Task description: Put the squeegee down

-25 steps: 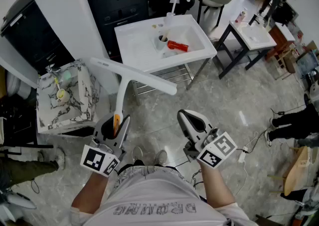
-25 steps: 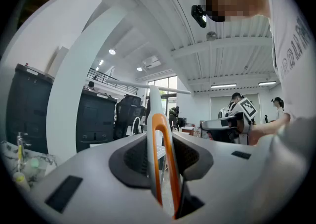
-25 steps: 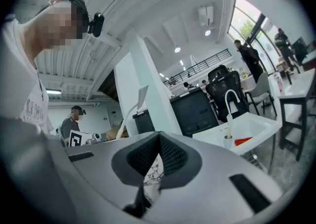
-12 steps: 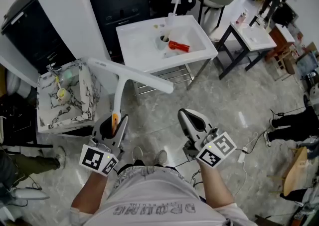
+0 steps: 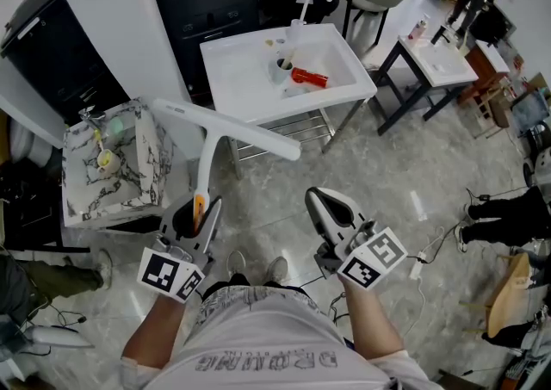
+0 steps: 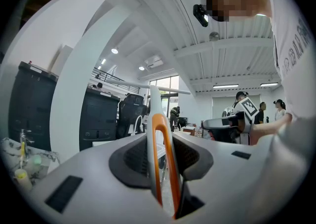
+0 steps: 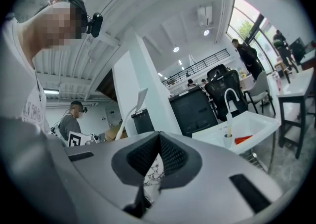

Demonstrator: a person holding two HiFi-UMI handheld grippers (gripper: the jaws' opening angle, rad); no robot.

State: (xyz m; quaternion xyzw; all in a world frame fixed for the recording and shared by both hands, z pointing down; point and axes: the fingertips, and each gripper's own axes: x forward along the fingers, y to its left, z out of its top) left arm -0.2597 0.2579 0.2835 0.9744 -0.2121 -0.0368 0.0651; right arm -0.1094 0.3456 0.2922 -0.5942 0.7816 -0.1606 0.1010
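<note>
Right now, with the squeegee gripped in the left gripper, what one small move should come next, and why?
Probably ease the left gripper forward and down toward the white sink table. The squeegee is clamped by its orange-edged handle, blade in the air and resting on nothing, and that table offers bare surface ahead. The right gripper is shut and empty.

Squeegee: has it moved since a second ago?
No. The squeegee blade lies just below the sink's front left corner, as before, with its handle clamped in the left gripper.
</note>
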